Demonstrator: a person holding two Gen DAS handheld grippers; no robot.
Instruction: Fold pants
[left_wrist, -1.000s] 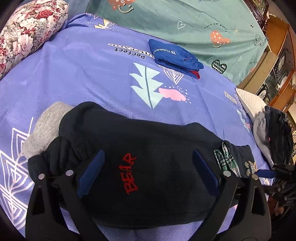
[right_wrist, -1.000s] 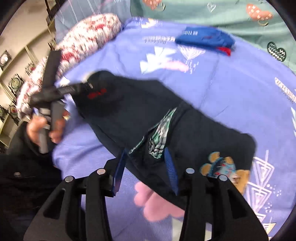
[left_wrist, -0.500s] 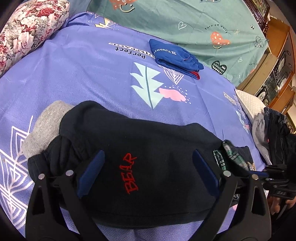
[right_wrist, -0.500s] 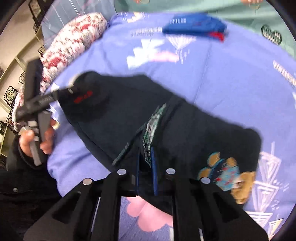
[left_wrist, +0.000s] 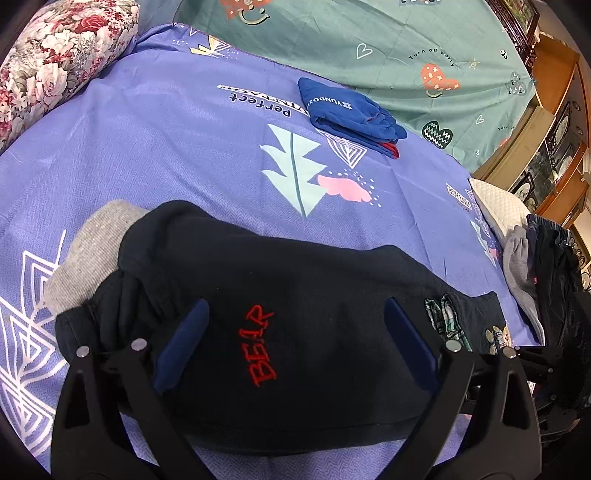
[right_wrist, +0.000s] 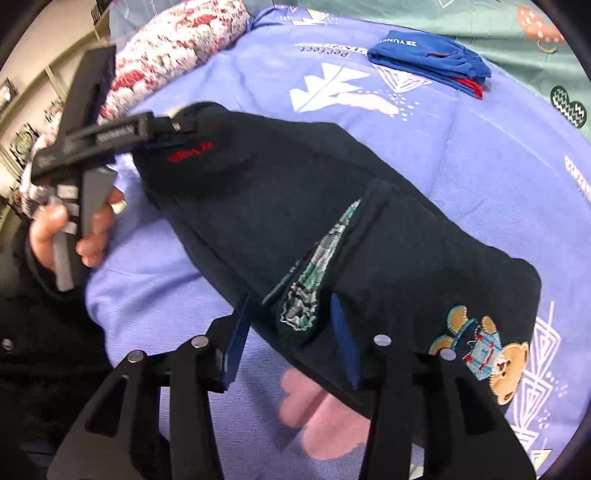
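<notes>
Both tongs (left_wrist: 295, 332) (right_wrist: 291, 328) spread over pants (left_wrist: 295, 295).

The pants (left_wrist: 295, 317) are dark navy, almost black, in a thick soft fabric. They lie folded into a broad bundle across the purple bedspread (left_wrist: 166, 147), reaching from about 9 o'clock to 3 o'clock in the lower half of the left wrist view. Red stitched letters reading "BEAR" (left_wrist: 260, 347) sit near the middle, turned sideways. At 9 o'clock a grey lining or cuff (left_wrist: 92, 251) pokes out from under the dark cloth. At 3 o'clock a green plaid strip (right_wrist: 314, 273) shows along an opening, and past it an embroidered teddy bear patch (right_wrist: 484, 354) faces up.
</notes>
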